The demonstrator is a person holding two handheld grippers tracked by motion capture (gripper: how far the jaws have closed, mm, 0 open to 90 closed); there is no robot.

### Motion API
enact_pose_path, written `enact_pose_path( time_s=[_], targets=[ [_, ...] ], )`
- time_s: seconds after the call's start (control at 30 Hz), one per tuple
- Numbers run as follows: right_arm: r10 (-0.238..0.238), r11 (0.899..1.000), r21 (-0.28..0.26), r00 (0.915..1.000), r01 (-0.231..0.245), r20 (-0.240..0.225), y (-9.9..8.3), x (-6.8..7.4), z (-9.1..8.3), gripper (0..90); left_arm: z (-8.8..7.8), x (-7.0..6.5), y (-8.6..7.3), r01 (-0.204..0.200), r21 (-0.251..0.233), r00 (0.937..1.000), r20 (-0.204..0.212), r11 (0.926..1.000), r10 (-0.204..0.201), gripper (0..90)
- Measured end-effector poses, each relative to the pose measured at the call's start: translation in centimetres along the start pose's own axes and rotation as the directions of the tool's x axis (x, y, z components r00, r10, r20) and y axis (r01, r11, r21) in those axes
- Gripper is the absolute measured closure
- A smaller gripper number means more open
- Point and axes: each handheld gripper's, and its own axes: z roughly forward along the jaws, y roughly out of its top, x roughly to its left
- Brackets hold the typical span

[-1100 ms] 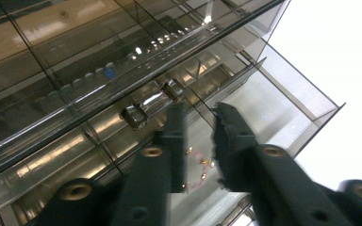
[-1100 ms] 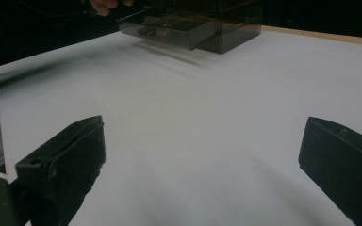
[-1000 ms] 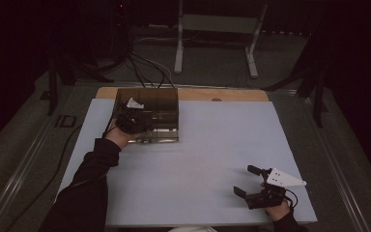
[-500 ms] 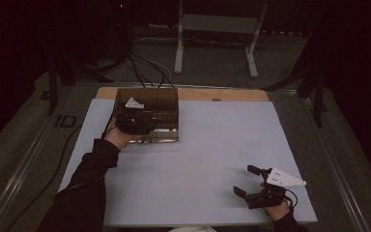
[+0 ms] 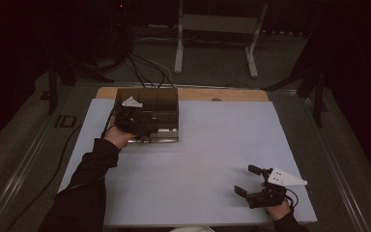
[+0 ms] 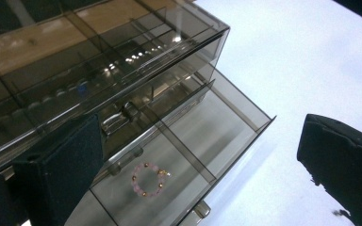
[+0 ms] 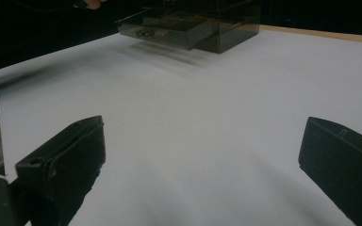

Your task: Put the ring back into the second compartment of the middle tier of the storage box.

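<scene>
On the far left part of the tabletop point(image 5: 198, 159), smoked clear organizer box point(image 5: 147, 113) with left gripper point(image 5: 134, 121) held over its front edge. Left gripper view only: lower drawer point(image 6: 188, 155) pulled out of the box, dividers inside, pink bead bracelet point(image 6: 148, 180) lying flat in one compartment, small knob at the drawer front. Left gripper jaws just opened to full width, nothing between them, one jaw over the box front and the other over bare tabletop. Right gripper view: same box seen from low and far, drawer point(image 7: 169, 29) protruding toward the near edge. Drawer long axis parallel to the box front; sliding direction toward the person's side. High view: right gripper point(image 5: 251, 186) near the front right corner, well apart from the box, jaws spread wide and empty. Broad bare tabletop between box and right gripper; box close to the far edge and near the left edge.
</scene>
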Motion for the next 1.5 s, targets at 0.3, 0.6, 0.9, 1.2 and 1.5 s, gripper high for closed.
enact_pose_path(
  time_s=[0.3, 0.6, 0.9, 1.2, 1.5],
  targets=[
    [-0.002, 1.0, -0.001, 1.0, 0.002, 0.0, 0.0, 0.0, 0.0, 1.0, -0.8, 0.0, 0.2, -0.01, -0.019, 0.9992, 0.038, 0.9998, 0.011, 0.9],
    [-0.007, 1.0, 0.001, 1.0, 0.007, 0.0, 0.1, 0.1, 0.1, 1.0, -1.2, -0.3, 0.2, -0.03, -0.015, 0.9987, 0.041, 0.9994, 0.031, 0.9],
    [-0.011, 1.0, 0.0, 0.9999, 0.011, 0.0, 0.2, 0.3, 0.1, 1.0, -2.5, -0.6, -0.3, -0.008, -0.03, 0.9999, 0.013, 0.9995, 0.008, 0.9],
    [-0.01, 1.0, 0.001, 0.9999, 0.01, -0.003, 0.3, 0.3, 0.1, 1.0, -3.9, -1.0, -1.5, -0.004, -0.067, 1.0, 0.007, 0.9977, 0.004, 0.9],
    [-0.01, 1.0, 0.001, 0.9999, 0.01, -0.005, 0.3, 0.3, 0.2, 1.0, -4.9, -1.3, -3.0, -0.003, -0.078, 1.0, -0.006, 0.9969, 0.003, 1.0]
  ],
)
